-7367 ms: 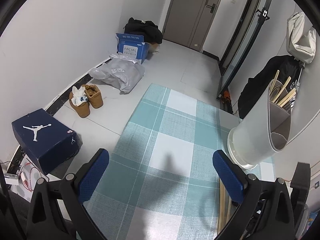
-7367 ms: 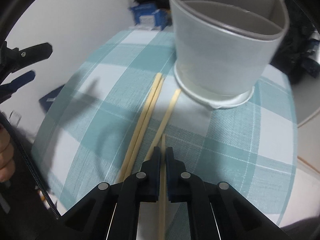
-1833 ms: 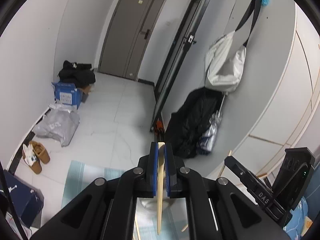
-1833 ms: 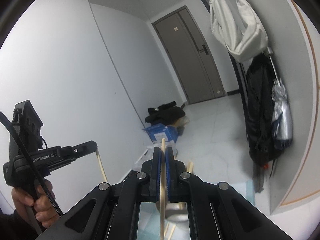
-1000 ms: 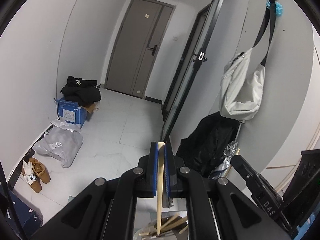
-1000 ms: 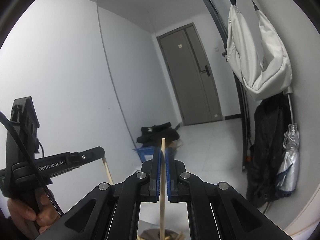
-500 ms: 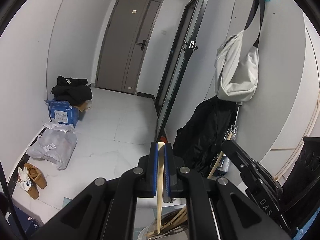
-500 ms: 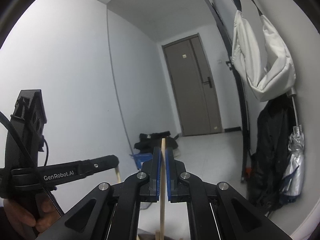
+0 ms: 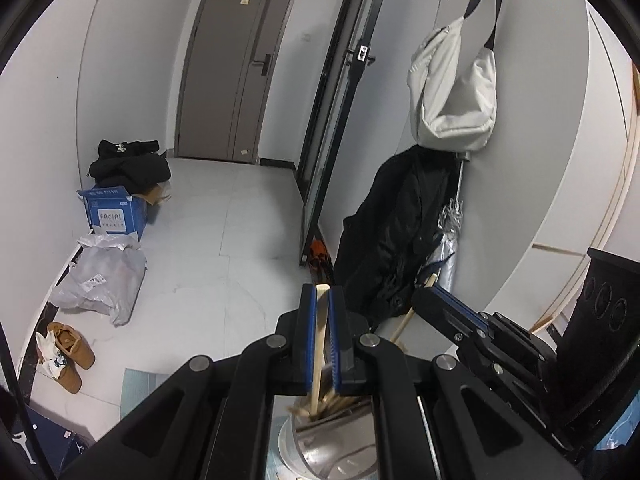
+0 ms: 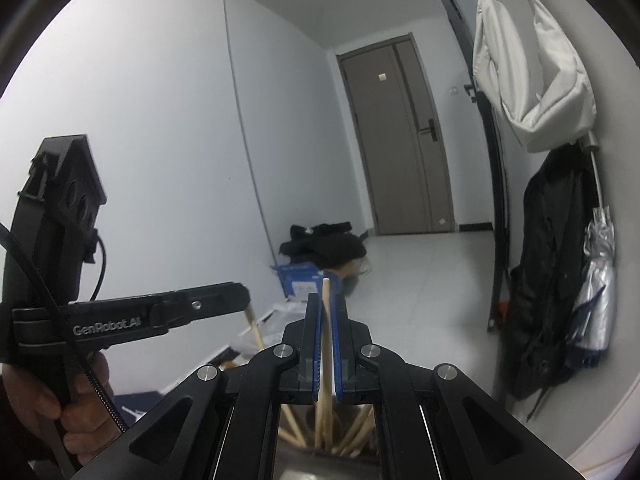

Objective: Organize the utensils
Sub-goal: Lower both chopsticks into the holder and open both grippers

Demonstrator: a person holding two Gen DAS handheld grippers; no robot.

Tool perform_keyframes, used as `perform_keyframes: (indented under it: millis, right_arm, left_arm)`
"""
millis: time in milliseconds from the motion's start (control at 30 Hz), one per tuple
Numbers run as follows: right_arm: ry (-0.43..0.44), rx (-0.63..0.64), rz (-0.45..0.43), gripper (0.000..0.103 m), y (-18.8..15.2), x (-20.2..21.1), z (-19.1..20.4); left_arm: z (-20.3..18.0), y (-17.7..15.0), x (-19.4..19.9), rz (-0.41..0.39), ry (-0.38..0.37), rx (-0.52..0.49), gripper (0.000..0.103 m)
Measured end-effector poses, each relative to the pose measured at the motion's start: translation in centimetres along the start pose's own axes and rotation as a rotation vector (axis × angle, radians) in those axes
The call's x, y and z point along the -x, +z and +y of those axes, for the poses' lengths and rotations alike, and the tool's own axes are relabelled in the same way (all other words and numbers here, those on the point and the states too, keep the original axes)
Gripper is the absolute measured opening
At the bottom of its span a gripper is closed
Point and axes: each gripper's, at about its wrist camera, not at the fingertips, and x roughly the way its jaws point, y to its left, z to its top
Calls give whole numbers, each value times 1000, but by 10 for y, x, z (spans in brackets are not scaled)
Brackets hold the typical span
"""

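Observation:
In the left wrist view my left gripper point(image 9: 322, 292) is shut on a pale wooden chopstick point(image 9: 319, 340) that stands nearly upright. Its lower end reaches among several chopsticks in the grey utensil holder point(image 9: 340, 446) just below the fingers. In the right wrist view my right gripper point(image 10: 326, 300) is shut on a second upright chopstick point(image 10: 326, 320), whose lower end dips into the same holder point(image 10: 320, 462). The two grippers are side by side over the holder: the right gripper point(image 9: 438, 302) shows at the right, the left gripper point(image 10: 240, 296) at the left, held by a hand point(image 10: 44, 404).
A white bag point(image 9: 456, 92), a black coat point(image 9: 392, 232) and a folded umbrella point(image 9: 450, 232) hang on the curved wall to the right. On the floor to the left are a blue box point(image 9: 112, 212), a plastic bag point(image 9: 102, 280) and brown shoes point(image 9: 70, 356). A checked mat point(image 9: 138, 390) lies under the holder.
Both grippers have sunk with their chopsticks. The holder has risen into view under the fingers, and the chopsticks' lower ends now sit among those inside it.

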Motion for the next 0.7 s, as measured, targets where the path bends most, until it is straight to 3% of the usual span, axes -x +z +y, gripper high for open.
perform_keyframes:
  millis: [500, 600, 700]
  right_arm:
    - [35, -14, 160, 8, -29, -1, 3]
    - [33, -53, 195, 14, -34, 4, -1]
    - [20, -65, 177, 21, -39, 21, 1]
  left_arm:
    - [5, -27, 5, 137, -32, 41, 4]
    - [10, -27, 15, 120, 3, 73, 16]
    - [11, -27, 29, 81, 32, 83, 37]
